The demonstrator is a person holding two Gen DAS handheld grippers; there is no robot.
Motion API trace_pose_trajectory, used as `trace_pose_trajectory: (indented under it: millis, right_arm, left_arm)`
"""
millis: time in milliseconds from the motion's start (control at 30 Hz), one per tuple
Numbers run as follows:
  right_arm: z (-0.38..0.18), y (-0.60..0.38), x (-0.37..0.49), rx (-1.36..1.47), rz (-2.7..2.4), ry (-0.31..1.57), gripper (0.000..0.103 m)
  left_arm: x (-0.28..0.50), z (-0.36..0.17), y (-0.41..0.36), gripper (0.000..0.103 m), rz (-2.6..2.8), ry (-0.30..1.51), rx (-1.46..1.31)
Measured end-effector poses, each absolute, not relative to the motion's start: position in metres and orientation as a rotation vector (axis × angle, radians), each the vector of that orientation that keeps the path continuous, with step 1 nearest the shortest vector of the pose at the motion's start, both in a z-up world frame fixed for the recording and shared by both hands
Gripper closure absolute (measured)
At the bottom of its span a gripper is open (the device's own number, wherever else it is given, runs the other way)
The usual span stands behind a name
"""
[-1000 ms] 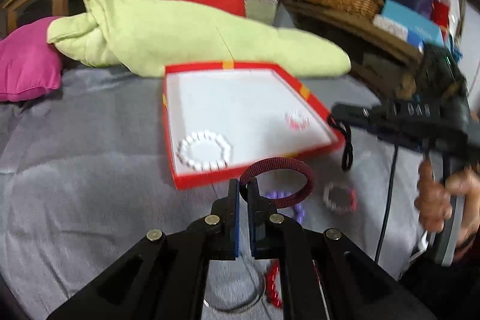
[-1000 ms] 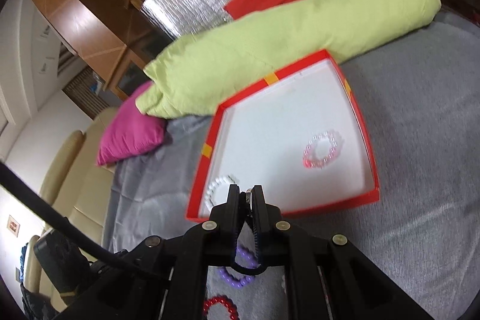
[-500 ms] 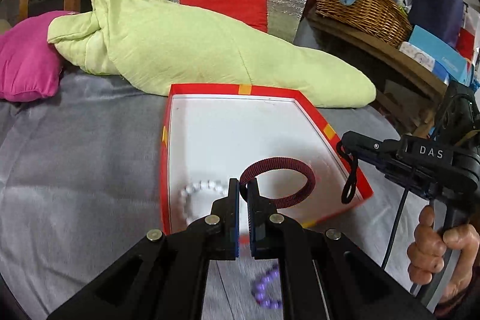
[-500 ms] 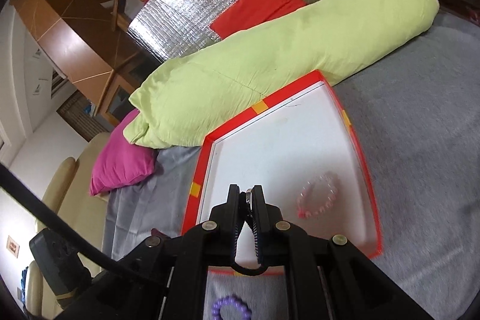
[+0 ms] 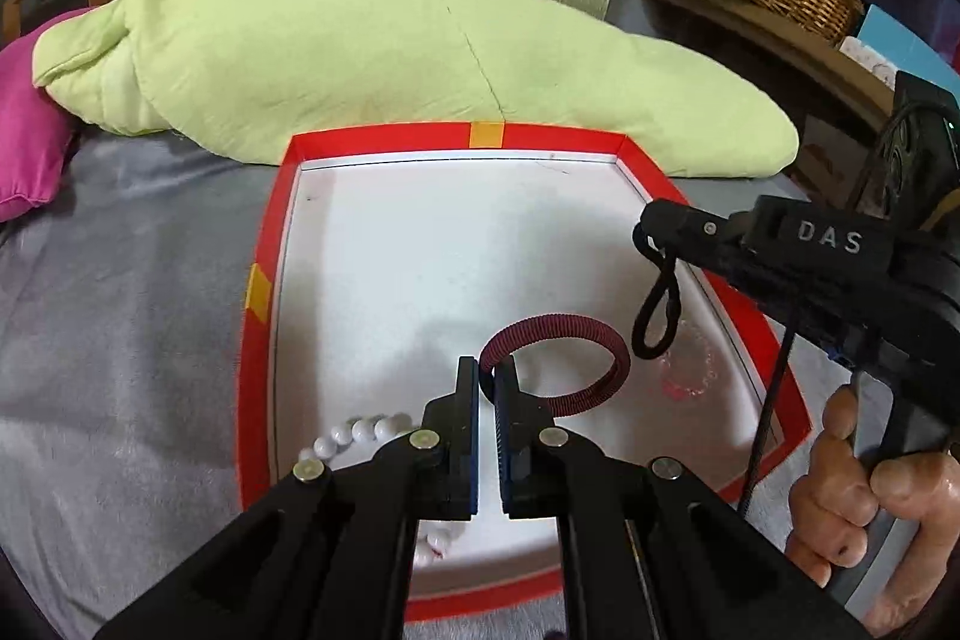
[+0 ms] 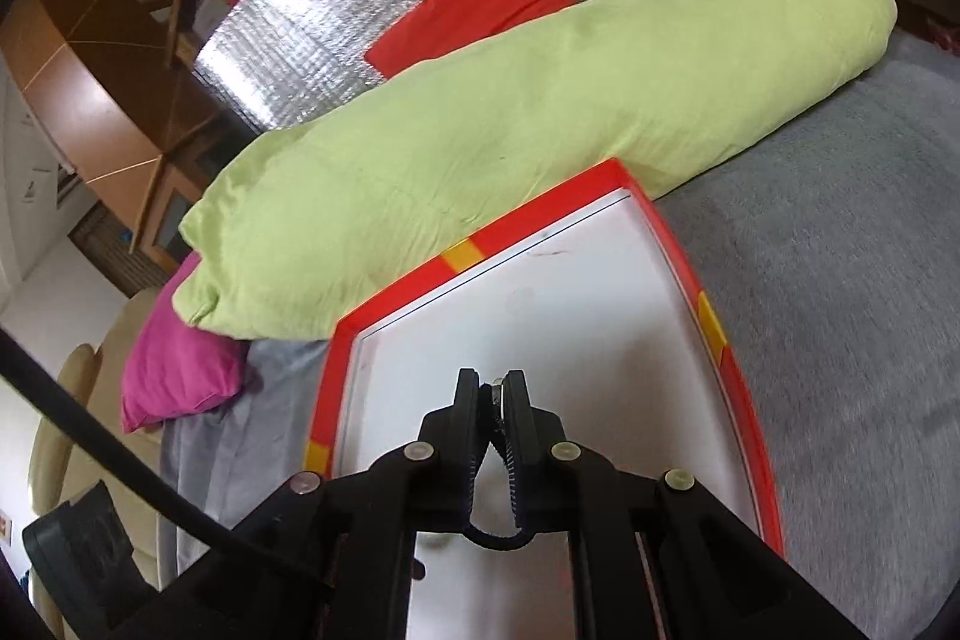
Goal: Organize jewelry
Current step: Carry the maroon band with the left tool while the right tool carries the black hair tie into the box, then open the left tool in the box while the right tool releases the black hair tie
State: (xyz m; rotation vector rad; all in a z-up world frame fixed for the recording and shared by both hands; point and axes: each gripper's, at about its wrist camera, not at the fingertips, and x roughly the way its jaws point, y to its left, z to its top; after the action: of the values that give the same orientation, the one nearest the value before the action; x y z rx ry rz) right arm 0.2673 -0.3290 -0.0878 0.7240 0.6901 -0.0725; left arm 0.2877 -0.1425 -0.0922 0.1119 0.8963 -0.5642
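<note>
Left tool pinches the maroon bangle over the red tray; only its view shows white beads; right tool grips a black cord loop.

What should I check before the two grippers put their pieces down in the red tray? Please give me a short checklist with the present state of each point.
1. Left gripper shut on the dark red bracelet: ok.
2. Right gripper shut on the black cord loop: ok.
3. Both pieces are above the red tray: ok.
4. White floor under the dark red bracelet is free: ok, but the white bead bracelet lies close beside the left fingers.
5. Spot under the black cord loop is free: not ok, the pink bead bracelet lies there.
6. Pieces already touch the tray floor: cannot tell.
</note>
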Motion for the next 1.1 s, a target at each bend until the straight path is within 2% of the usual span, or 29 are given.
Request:
trace_pose_trajectory:
  millis: [233,300,367,433,500,633,733,867,967,1100]
  right_arm:
    - [-0.097,-0.335,0.282,0.753,-0.079,0.687,0.091]
    - [-0.098,-0.337,0.282,0.772,-0.074,0.681,0.091]
    - [-0.097,-0.339,0.279,0.773,-0.077,0.674,0.081]
    - [-0.093,-0.341,0.274,0.762,-0.088,0.666,0.081]
    - [-0.090,-0.344,0.269,0.760,-0.095,0.663,0.081]
    - [-0.083,-0.349,0.255,0.749,-0.109,0.676,0.081]
    - [-0.077,-0.349,0.245,0.714,-0.120,0.693,0.081]
    - [-0.066,-0.349,0.229,0.677,-0.128,0.691,0.081]
    - [-0.057,-0.348,0.217,0.668,-0.132,0.677,0.074]
    - [-0.050,-0.346,0.203,0.670,-0.138,0.672,0.073]
  left_arm:
    - [0.294,-0.100,-0.155,0.097,-0.553,0.935,0.165]
    - [0.294,-0.101,-0.156,0.092,-0.546,0.937,0.176]
    - [0.292,-0.097,-0.152,0.074,-0.534,0.922,0.177]
    - [0.290,-0.092,-0.148,0.068,-0.523,0.901,0.170]
    - [0.289,-0.088,-0.144,0.067,-0.513,0.885,0.166]
    - [0.288,-0.079,-0.130,0.054,-0.458,0.850,0.150]
    - [0.285,-0.072,-0.114,0.051,-0.395,0.829,0.138]
    - [0.276,-0.064,-0.093,0.041,-0.342,0.804,0.120]
    - [0.269,-0.060,-0.081,0.039,-0.313,0.789,0.128]
    - [0.257,-0.061,-0.067,0.038,-0.295,0.793,0.141]
